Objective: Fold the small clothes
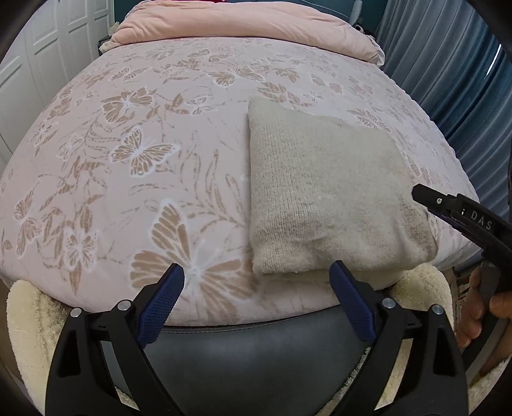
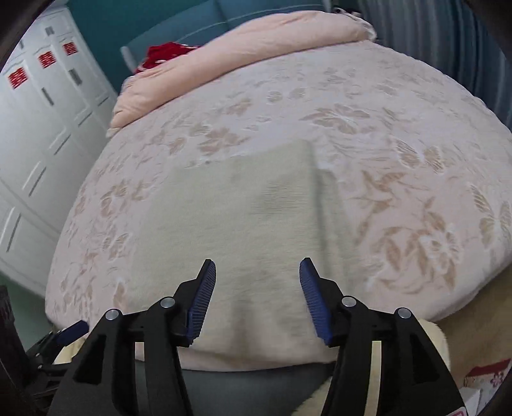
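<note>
Left wrist view: we see one folded knit lying flat on the bed, right of centre and near the front edge. Its underside and inner layers are hidden, so we cannot tell what garment it is. The left gripper hangs over the front edge with its jaws spread wide and nothing between them; the right finger's tip sits just at the knit's near edge. The right gripper enters from the right border, cut off by the frame, with its tip over the knit's right corner. From this angle we cannot tell how its jaws stand. Part of a hand shows at the right border. One pink quilt lies across the far end. A cream rug shows below the bed on both sides.

Right wrist view: the picture is blurred. We count one knit, directly ahead. The right gripper is released, two fingers apart above the knit's near part, grasping nothing. This view alone shows a red item behind the quilt and white doors with three red labels. Only a blue tip of the left gripper shows, at lower left.
</note>
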The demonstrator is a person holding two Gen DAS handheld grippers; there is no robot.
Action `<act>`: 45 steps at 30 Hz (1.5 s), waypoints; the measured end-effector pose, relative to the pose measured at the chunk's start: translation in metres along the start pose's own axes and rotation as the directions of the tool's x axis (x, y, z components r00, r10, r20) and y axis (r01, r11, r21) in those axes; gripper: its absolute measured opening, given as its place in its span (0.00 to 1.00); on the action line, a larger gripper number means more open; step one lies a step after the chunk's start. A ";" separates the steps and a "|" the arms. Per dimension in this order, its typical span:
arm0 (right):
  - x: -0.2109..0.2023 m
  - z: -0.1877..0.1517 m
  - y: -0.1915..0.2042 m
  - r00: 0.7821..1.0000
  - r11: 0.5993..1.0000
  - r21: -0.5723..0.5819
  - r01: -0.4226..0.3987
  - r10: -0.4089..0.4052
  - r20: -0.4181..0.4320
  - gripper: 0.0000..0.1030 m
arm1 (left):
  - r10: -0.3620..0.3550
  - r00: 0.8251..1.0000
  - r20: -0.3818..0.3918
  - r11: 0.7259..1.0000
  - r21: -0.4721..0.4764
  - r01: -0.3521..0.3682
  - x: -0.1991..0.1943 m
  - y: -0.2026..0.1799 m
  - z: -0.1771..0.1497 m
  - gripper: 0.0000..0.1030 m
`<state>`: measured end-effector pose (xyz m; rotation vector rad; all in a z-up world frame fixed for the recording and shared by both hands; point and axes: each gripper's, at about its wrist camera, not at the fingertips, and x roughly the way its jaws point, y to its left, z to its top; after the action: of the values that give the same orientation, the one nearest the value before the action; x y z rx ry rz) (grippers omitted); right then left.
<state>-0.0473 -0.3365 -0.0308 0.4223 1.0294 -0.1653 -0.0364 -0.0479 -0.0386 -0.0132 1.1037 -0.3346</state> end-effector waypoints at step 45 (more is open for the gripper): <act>0.070 -0.014 -0.047 0.974 0.959 0.198 -0.203 0.218 -0.058 0.81 | -0.171 0.960 -0.222 0.975 -0.176 0.133 0.118 -0.025 0.072 0.94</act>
<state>-0.0385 -0.3690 -0.1092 0.7155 1.0432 -0.0561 0.0679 -0.1144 -0.1047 -0.2066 1.3678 -0.3916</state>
